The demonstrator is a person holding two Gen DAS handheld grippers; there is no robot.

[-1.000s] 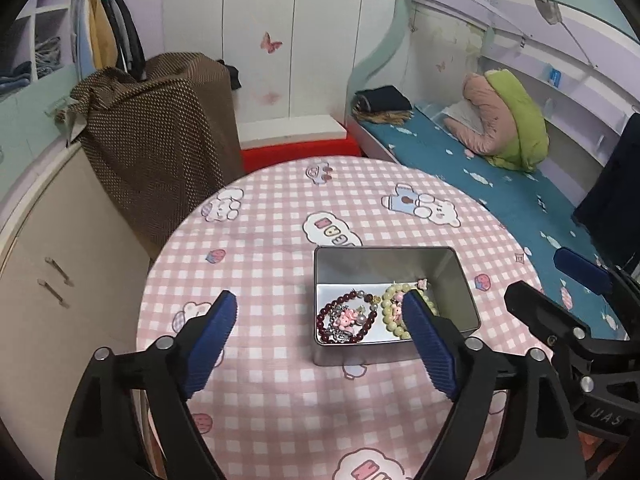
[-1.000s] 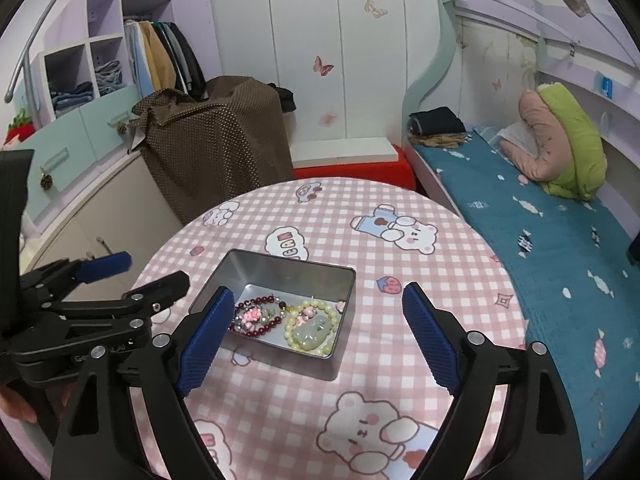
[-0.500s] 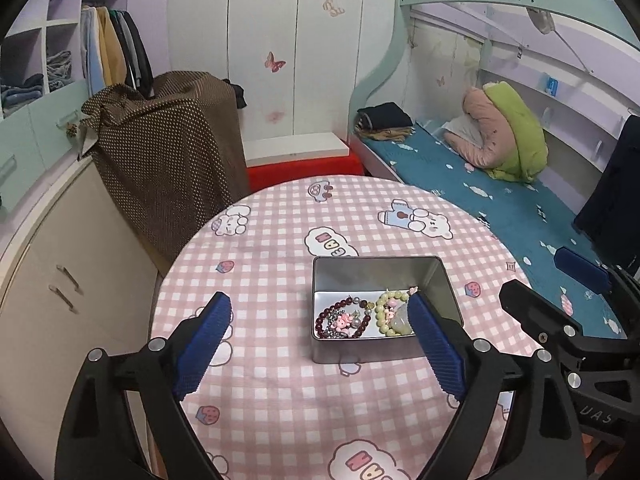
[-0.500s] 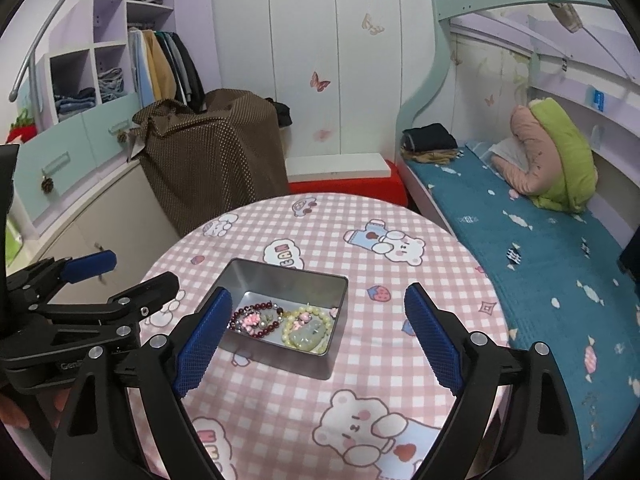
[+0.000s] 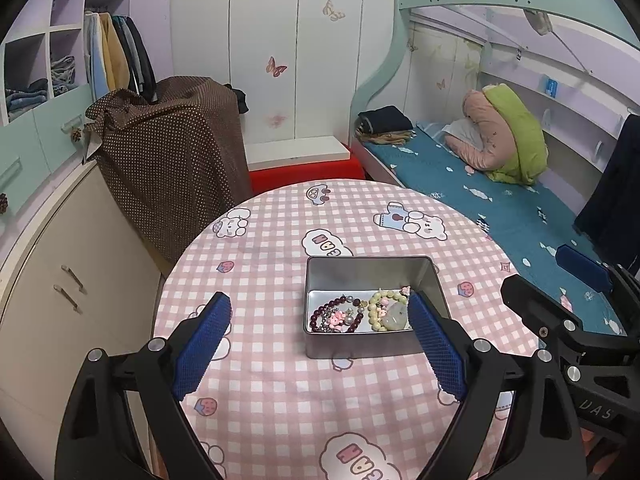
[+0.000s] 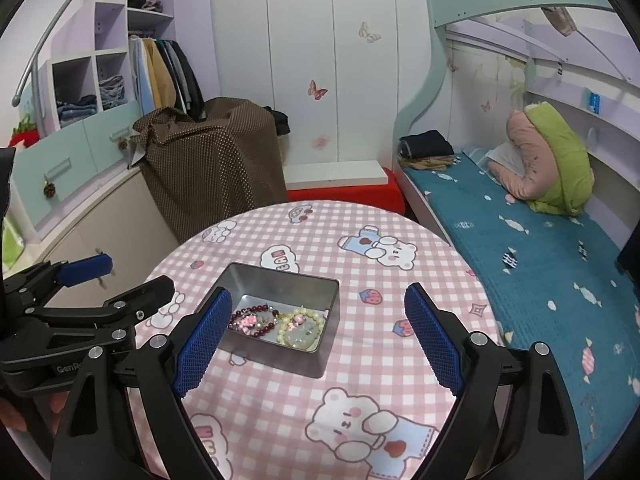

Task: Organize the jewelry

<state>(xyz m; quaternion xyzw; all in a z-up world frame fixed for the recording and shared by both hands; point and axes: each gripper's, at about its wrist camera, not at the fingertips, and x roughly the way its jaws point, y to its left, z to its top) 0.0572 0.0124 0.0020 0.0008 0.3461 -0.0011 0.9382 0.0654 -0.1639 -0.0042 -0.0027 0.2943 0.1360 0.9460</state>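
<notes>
Between the blue pads of your left tongs (image 5: pixel 320 338) nothing is held; they stand wide apart over the checked bench (image 5: pixel 280 392), and your right tongs (image 6: pixel 318 336) gape just as wide and just as empty. Ahead of the left tongs and toward their right pad sits the open metal tin (image 5: pixel 374 308), that pad overlapping its near right corner in the left wrist view. From the right tongs the tin (image 6: pixel 276 312) lies ahead and toward their left pad. It sits between your two hands, so neither looks clearly nearer; I'd judge it a toss-up. The tin's long axis runs across the left tongs' line of sight, and slightly skewed to the right tongs'. Inside, at the near end of the floor, a dark red bead bracelet (image 5: pixel 336 316) lies beside a pale green bead bracelet (image 5: pixel 386 312), touching. Both are loops lying flat, so they point no particular way.
</notes>
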